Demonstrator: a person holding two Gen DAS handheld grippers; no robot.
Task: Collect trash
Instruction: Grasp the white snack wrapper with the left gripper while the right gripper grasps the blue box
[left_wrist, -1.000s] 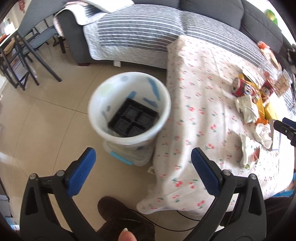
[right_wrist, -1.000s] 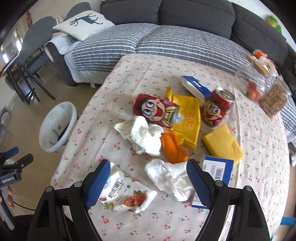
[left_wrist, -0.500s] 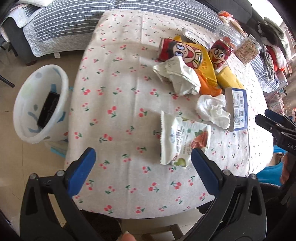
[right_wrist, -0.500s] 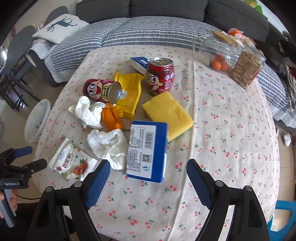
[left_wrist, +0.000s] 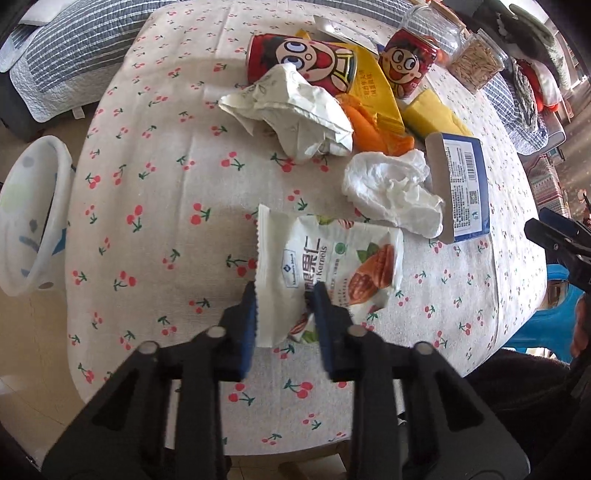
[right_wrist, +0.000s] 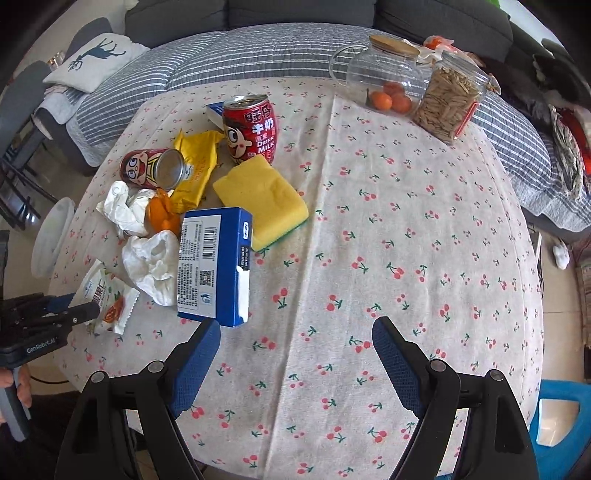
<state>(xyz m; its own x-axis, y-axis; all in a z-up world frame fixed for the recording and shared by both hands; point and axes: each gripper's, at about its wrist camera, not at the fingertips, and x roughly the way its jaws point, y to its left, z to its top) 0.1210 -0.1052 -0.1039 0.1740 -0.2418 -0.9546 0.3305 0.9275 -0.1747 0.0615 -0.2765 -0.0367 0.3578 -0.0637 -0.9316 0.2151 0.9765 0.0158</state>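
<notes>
A white nut snack packet lies near the front of the cherry-print tablecloth. My left gripper points down at it, its jaws closing, and the blue pads pinch the packet's near end. Behind the packet lie two crumpled tissues, orange peel, a yellow wrapper, a tipped red can and a blue box. The white bin stands on the floor to the left. My right gripper hangs open over bare cloth, just right of the blue box.
An upright red can and a yellow sponge sit mid-table. Two glass jars stand at the far right edge, in front of a grey sofa with a striped cover. A blue stool is at the lower right.
My left gripper swung from above the bin to the table, came down on the snack packet and narrowed its jaws around it. My right gripper slid right across the table, still open.
</notes>
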